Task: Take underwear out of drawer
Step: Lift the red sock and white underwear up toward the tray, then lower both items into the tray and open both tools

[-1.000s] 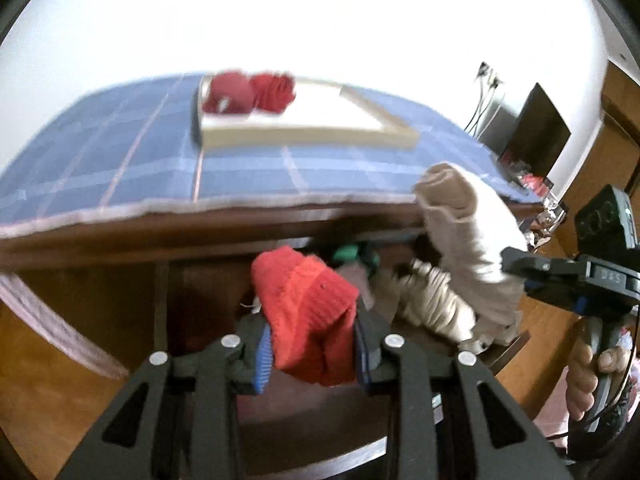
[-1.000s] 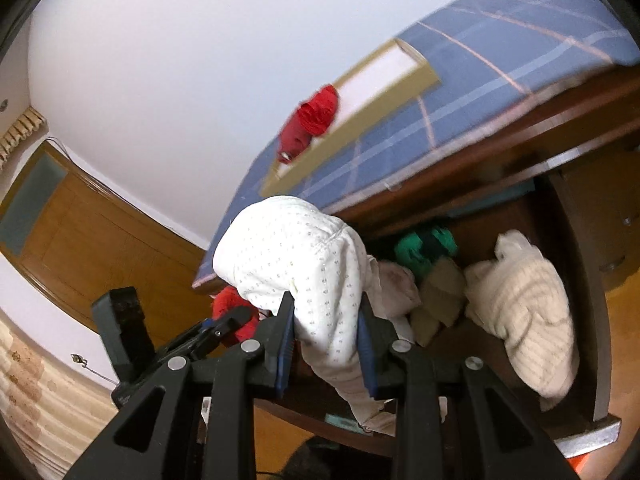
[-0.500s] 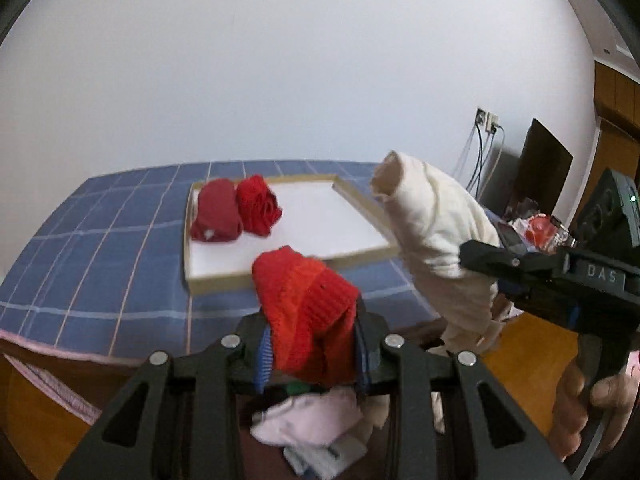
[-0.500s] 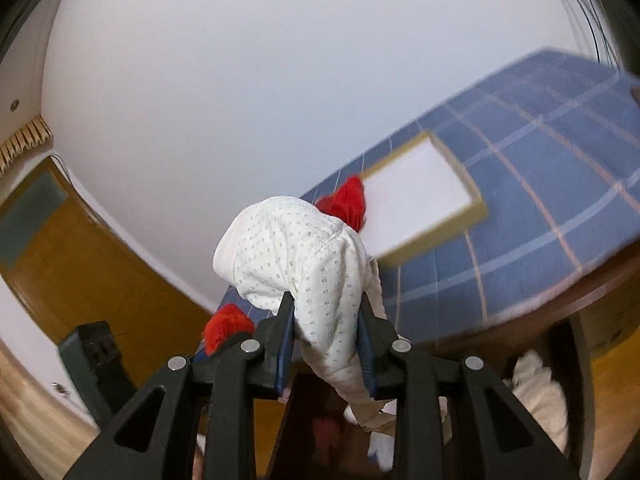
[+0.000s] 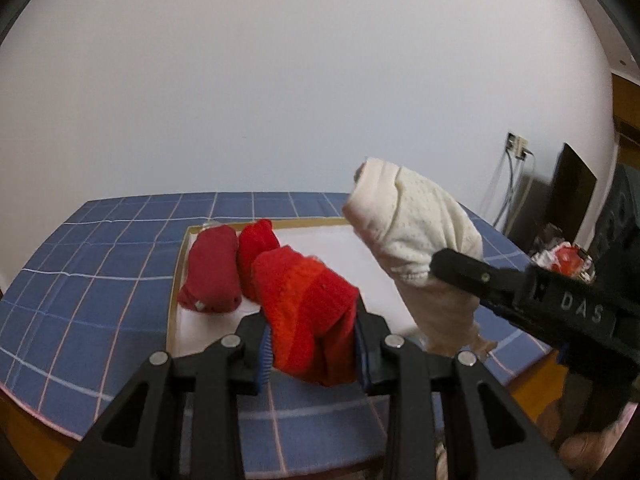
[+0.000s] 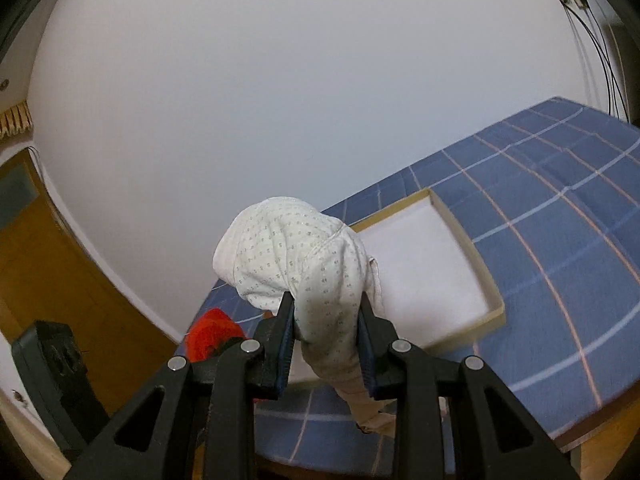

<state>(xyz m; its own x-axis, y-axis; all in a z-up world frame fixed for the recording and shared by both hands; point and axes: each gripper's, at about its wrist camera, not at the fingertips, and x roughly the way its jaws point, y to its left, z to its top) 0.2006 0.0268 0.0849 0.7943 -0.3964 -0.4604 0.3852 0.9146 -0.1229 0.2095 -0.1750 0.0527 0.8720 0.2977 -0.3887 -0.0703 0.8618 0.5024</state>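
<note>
Both hand-held grippers have come up from the drawer and now hang over the blue checked surface (image 5: 100,280). The left hand-held gripper (image 5: 312,350) pinches a red bundle (image 5: 308,312); the right hand-held gripper (image 6: 326,344) pinches a white dotted bundle (image 6: 296,260). So two pieces of underwear are out. The tray (image 5: 178,280) at twelve o'clock holds two more red bundles (image 5: 212,272), four in all.

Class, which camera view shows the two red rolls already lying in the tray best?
The left wrist view: both red rolls lie in full sight at the tray's left end. In the right wrist view the white bundle in the right claw hides that end, so neither roll shows.
</note>
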